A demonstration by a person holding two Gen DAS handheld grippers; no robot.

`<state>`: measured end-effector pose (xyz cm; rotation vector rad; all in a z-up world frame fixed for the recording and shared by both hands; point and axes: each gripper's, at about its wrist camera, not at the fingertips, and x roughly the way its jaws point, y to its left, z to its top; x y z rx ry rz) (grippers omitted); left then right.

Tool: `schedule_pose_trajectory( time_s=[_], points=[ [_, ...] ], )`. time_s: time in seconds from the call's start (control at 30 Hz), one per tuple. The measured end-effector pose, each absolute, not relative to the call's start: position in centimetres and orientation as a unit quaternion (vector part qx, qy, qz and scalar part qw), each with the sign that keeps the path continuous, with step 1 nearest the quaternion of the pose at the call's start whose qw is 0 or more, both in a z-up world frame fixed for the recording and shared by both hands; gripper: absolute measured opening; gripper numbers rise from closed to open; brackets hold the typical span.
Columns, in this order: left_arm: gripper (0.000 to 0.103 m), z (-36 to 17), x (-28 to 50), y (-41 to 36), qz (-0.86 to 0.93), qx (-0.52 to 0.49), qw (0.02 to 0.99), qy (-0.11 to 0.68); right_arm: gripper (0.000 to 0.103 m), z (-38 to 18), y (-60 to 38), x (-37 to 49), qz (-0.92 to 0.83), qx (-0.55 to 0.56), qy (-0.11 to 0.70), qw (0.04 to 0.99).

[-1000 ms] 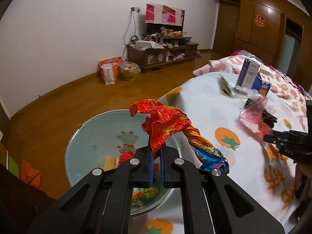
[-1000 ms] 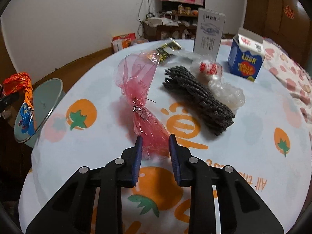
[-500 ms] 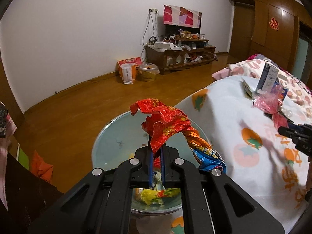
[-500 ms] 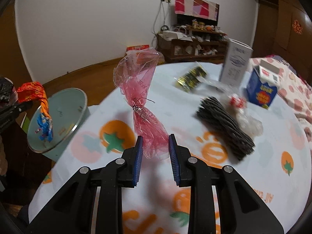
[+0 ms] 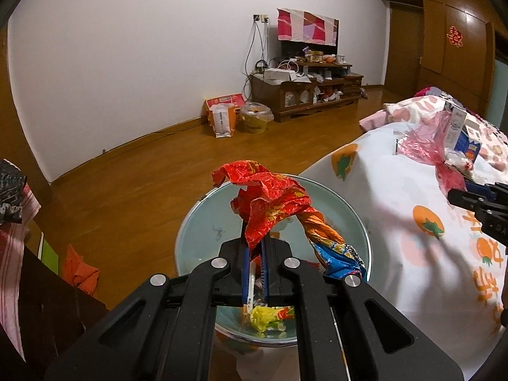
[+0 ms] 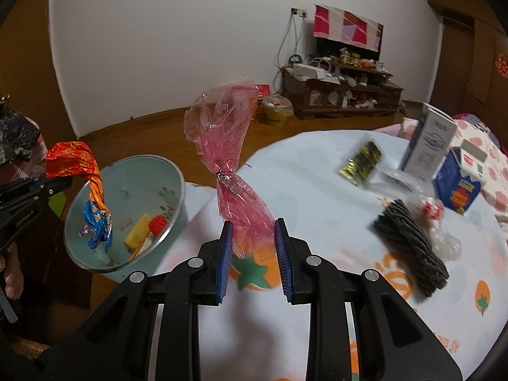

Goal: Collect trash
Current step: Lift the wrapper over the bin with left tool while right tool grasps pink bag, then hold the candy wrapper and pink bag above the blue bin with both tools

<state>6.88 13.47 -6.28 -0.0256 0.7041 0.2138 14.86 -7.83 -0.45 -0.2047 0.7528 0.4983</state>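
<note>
My left gripper [image 5: 255, 244] is shut on a crumpled red and orange foil wrapper [image 5: 270, 200], whose twisted blue tail hangs into a pale blue bin [image 5: 203, 222]. In the right wrist view that wrapper [image 6: 73, 158] dangles over the bin [image 6: 143, 171], which holds several scraps. My right gripper [image 6: 252, 231] is shut on the lower end of a pink cellophane wrapper [image 6: 225, 133]. It holds the wrapper upright in the air above the table's left edge, beside the bin. The left wrist view shows the right gripper [image 5: 460, 192] and the pink wrapper [image 5: 425, 139] at far right.
The round table [image 6: 317, 190] has a white cloth with a tomato print. On it lie a black ridged wrapper [image 6: 409, 238], a clear plastic bag [image 6: 444, 241] and a gold-and-black sachet [image 6: 360, 162]. A white carton [image 6: 428, 143] and a blue carton [image 6: 460, 184] stand behind them. A person's hand [image 6: 11, 282] shows at left.
The right gripper lifted the pink wrapper off the table and carried it left toward the bin. The left gripper shifted with the foil wrapper so that the bin now lies under it.
</note>
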Motion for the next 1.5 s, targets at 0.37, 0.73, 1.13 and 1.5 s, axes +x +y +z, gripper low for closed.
schedule_pose_trajectory(
  time_s=[0.37,0.73,1.13,1.5],
  points=[
    [0.005,-6.1,6.4,14.4,0.121,-0.016,0.932,0.342,0.027,-0.4,-4.8,14.8,0.262,-0.112,0.357,0.89],
    [0.005,-6.0,6.3,15.1,0.134,-0.021,0.931,0.34,0.027,-0.6,-3.1,15.0,0.278,-0.12,0.354,0.885],
    [0.005,-5.8,6.3,15.2,0.144,-0.026,0.93,0.338,0.027,-0.7,-1.3,14.9,0.29,-0.128,0.353,0.88],
    [0.005,-5.8,6.1,15.6,0.154,-0.031,0.928,0.338,0.027,-0.7,-0.1,14.8,0.301,-0.134,0.352,0.876]
  ],
)
